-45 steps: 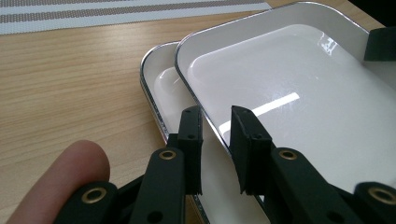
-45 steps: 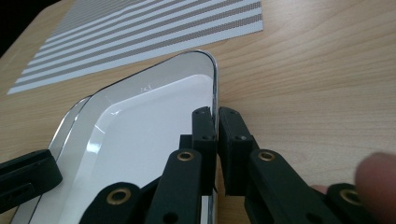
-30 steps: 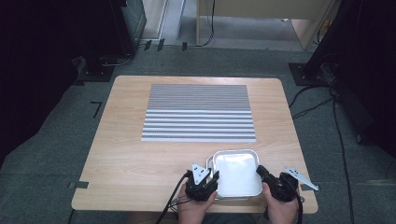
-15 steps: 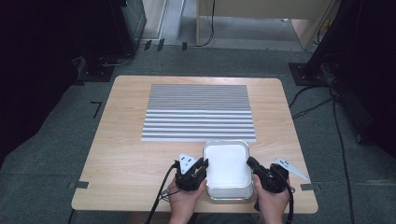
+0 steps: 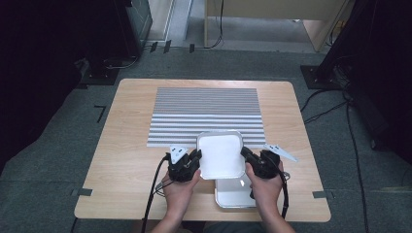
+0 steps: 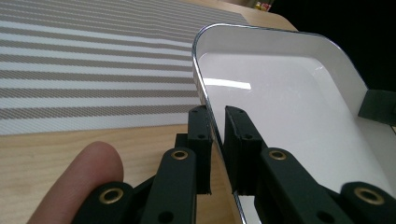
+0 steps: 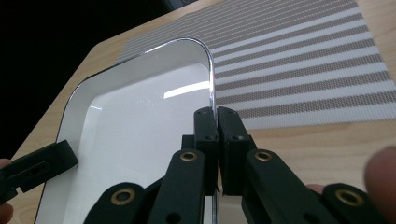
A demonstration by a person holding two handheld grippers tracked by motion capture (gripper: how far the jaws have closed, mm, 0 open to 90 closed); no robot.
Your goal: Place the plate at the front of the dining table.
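Observation:
A white tray [image 5: 221,155] with a shiny metal rim hangs a little above the table, between my two grippers. My left gripper [image 5: 198,156] is shut on its left rim; its jaws have just been closing, and the rim [image 6: 205,100] is pinched between them. My right gripper [image 5: 244,153] is shut on the right rim [image 7: 211,79]. The tray's far end reaches over the near edge of a grey-and-white striped placemat [image 5: 206,109]. A second white tray [image 5: 235,196] lies flat on the table below and behind the lifted one.
The wooden table [image 5: 126,160] has bare wood left and right of the placemat. Black cables trail from both grippers over the front edge. Dark floor, cables and furniture legs surround the table.
Both hands moved forward, away from the front edge, and carried the tray up and toward the placemat. A second tray has come into sight underneath, near the front edge.

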